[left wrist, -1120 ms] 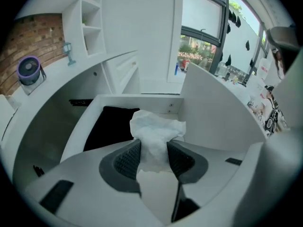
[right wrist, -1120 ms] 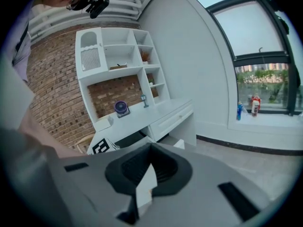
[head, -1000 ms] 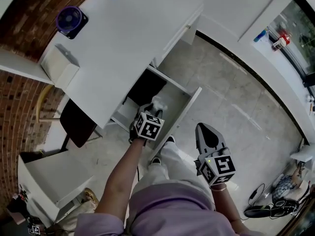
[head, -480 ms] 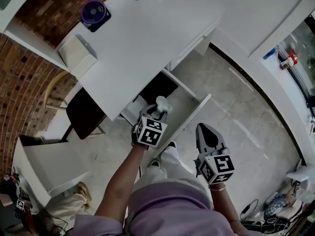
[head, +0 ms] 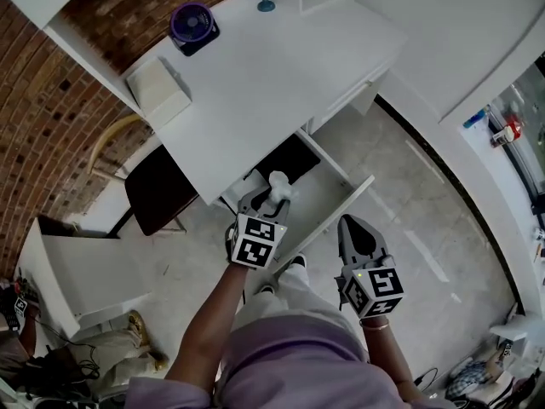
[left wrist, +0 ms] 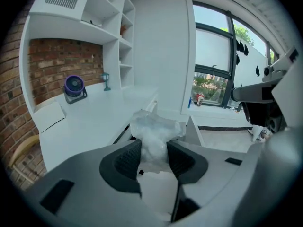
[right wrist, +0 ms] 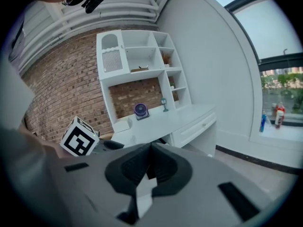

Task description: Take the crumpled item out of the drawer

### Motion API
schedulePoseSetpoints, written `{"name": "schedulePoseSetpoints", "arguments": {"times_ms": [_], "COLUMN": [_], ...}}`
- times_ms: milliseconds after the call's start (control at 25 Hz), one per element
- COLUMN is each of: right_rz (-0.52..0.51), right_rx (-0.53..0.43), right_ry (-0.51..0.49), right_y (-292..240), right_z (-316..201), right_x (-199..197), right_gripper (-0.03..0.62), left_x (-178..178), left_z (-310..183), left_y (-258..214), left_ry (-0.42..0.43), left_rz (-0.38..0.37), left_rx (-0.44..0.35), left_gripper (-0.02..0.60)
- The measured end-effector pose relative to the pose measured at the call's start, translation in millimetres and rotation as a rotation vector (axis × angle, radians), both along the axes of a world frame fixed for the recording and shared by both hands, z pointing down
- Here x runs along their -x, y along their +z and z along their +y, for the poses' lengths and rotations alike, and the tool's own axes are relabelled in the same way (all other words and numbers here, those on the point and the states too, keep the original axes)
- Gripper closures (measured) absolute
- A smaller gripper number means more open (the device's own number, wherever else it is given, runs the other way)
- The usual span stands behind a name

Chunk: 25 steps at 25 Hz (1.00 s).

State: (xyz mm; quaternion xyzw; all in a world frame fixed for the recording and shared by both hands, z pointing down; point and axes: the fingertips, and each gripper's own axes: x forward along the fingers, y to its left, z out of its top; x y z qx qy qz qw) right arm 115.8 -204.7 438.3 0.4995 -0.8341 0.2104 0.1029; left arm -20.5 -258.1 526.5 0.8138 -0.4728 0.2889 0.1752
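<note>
Left gripper (left wrist: 154, 158): jaws part-way closed, both ribbed pads pressing on the lower part of the crumpled item (left wrist: 154, 132), a pale, translucent wad whose bulk swells out above and ahead of the jaw tips. In the head view the wad sits just beyond the gripper's tips, over the open drawer (head: 339, 211), which lies below and ahead of the tool. The drawer's dark mouth under the desk (head: 272, 75) is farther ahead. How far the wad has risen above the drawer walls cannot be told.

Right gripper (right wrist: 150, 167): jaws together, nothing between them, held off to the right of the left gripper and apart from the drawer.

Hazards, as judged from this arrangement:
- The pads bite only a narrow neck of soft, springy material. If it compresses or uncrumples, the grip may slacken and the wad could drop back into the drawer below.
- The overhanging bulk could brush the desk edge ahead or a drawer wall beside the tool if it travels forward or sideways, dragging the wad out of the jaws.
- A quick swing would favour slipping, since the material looks smooth.
</note>
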Motion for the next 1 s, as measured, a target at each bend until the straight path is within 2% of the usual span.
{"name": "schedulePoseSetpoints", "arguments": {"times_ms": [480, 1000], "right_rz": [-0.006, 0.032], "right_rx": [-0.046, -0.073], "right_ry": [-0.069, -0.093], "right_y": [-16, -24], "right_z": [-8, 5], "right_x": [24, 46], "right_gripper": [0.591, 0.591], "left_x": [34, 67], "left_z": [16, 38], "left_y": [-43, -77], "left_ry": [-0.147, -0.217], "left_rz": [0.078, 0.151], "left_rx": [-0.087, -0.156], "left_gripper": [0.417, 0.417]}}
